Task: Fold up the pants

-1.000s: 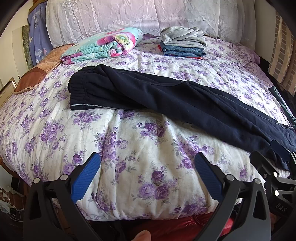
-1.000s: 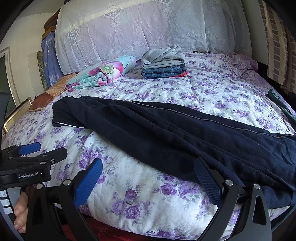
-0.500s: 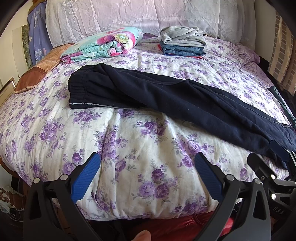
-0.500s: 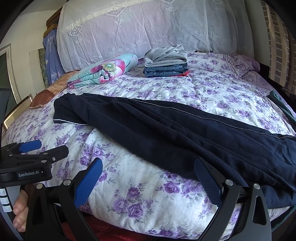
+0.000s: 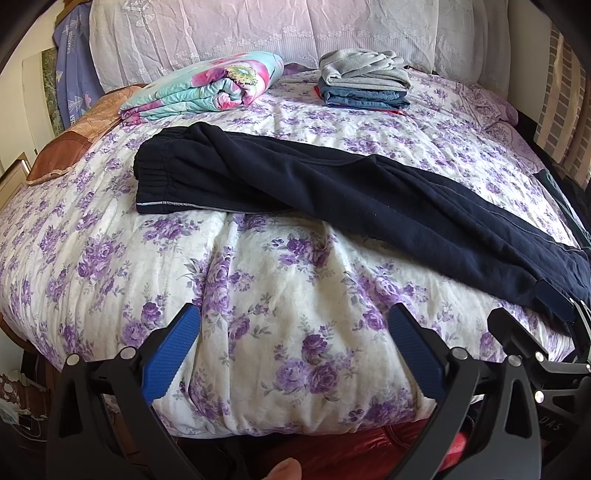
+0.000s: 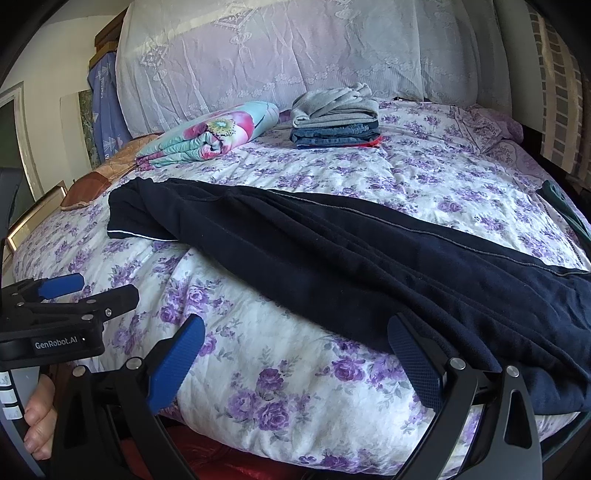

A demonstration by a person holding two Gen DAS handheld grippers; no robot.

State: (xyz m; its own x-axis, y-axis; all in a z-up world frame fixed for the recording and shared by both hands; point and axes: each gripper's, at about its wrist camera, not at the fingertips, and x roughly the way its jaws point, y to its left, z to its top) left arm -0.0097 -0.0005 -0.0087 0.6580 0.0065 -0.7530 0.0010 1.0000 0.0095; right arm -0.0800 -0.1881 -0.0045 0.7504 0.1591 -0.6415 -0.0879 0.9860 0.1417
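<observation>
Dark navy pants lie stretched across the floral bed, waistband at the left, leg ends at the right front edge; they also show in the right wrist view. My left gripper is open and empty, hovering at the bed's front edge, short of the pants. My right gripper is open and empty near the front edge, its right finger close to the lower pant leg. Each gripper shows in the other's view, the right one beside the leg ends, the left one at far left.
A folded floral quilt and a stack of folded clothes sit at the head of the bed by the lace-covered headboard. A brown cushion lies at the left edge. A dark green cloth lies at the right edge.
Both grippers have drifted slightly back and up from the bed; the pants have not moved. Both stay open.
</observation>
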